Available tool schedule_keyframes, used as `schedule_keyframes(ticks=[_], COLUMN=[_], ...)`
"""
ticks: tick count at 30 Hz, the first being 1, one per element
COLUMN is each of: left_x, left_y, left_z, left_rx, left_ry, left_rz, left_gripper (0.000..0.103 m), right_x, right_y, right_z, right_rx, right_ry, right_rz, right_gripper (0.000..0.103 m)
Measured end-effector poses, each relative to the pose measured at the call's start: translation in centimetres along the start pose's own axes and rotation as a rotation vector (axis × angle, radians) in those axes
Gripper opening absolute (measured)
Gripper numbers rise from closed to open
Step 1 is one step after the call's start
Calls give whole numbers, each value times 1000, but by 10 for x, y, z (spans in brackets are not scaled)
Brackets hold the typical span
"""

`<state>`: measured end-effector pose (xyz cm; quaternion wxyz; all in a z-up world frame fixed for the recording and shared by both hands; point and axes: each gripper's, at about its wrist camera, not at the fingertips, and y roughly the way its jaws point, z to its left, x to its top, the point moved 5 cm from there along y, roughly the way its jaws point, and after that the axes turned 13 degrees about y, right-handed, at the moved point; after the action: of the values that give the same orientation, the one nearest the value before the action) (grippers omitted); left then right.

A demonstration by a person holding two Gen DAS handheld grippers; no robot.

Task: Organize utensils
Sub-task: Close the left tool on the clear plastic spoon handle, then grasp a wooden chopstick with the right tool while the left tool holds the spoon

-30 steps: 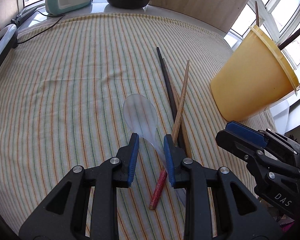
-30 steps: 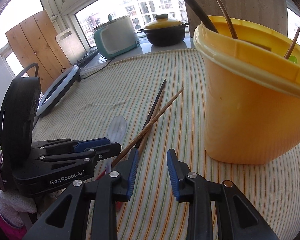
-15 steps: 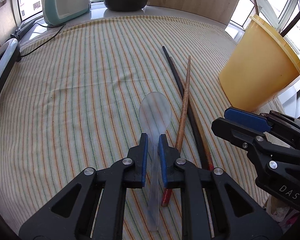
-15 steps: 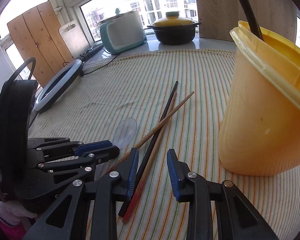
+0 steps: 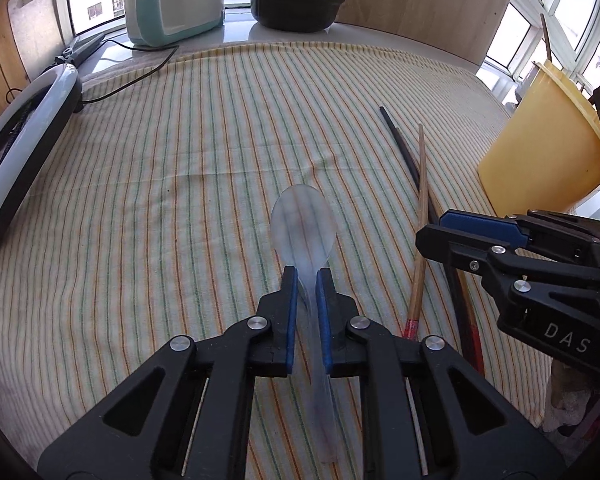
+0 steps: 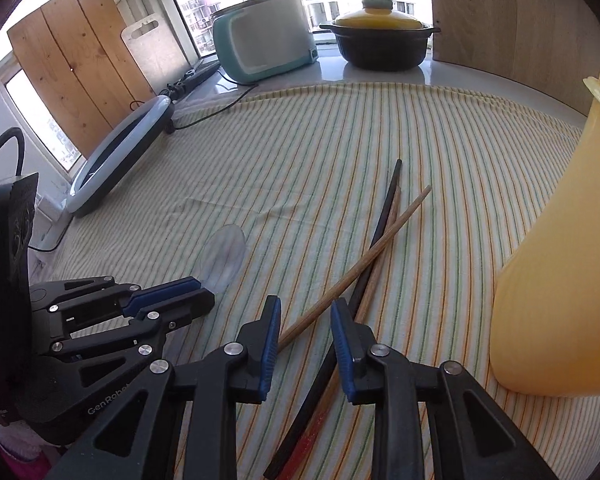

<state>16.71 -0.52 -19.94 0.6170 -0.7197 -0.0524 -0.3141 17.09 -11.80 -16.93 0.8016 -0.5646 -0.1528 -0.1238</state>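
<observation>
While seen from the left wrist: left claw (image 5: 307, 276) clamped on clear spoon (image 5: 303, 232) at its neck, bowl forward over striped desk (image 5: 160, 200). From the right wrist: right claw (image 6: 306, 314) closing, pads not pressing, around crossed chopsticks (image 6: 380, 240) (dark and wooden); yellow bucket (image 6: 560, 280) just beside.

On the counter (image 5: 100, 240), the spoon (image 5: 303, 224) lies dead centre, chopsticks (image 5: 419, 216) just beside it at three o'clock, the bucket (image 5: 540, 160) farther out at two. Back at twelve, the pot (image 5: 296, 4); at eleven, the cooker (image 5: 176, 0).
</observation>
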Motion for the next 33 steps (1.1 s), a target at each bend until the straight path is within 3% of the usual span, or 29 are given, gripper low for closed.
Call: schedule_keyframes(ticks=[8,13,21,23,28,33], left_x=[-6,-6,-6,-7,-8,-9], left_y=[-4,-5,-9,-9,-5,-5], left_z=[17,22,25,23,20,25], left_rx=[-17,-32,-3,-7,-2,-18], left_ry=[-47,-70,-48,-34,1,-16], left_rz=[-2,-4,1,13,51,77], left_gripper=[12,12,14,14,14,25], right_x=[8,16,26,28,30,30], right_y=[19,23,31,33,35,35], right_z=[-9,-13,0,2,6,4], right_rx=[37,19,-57,-65,-53,-20], right_ry=[108,146,77,68,34,41], right_rz=[109,103,64,60,69,86], right_gripper=[21,19,20,13,12,9])
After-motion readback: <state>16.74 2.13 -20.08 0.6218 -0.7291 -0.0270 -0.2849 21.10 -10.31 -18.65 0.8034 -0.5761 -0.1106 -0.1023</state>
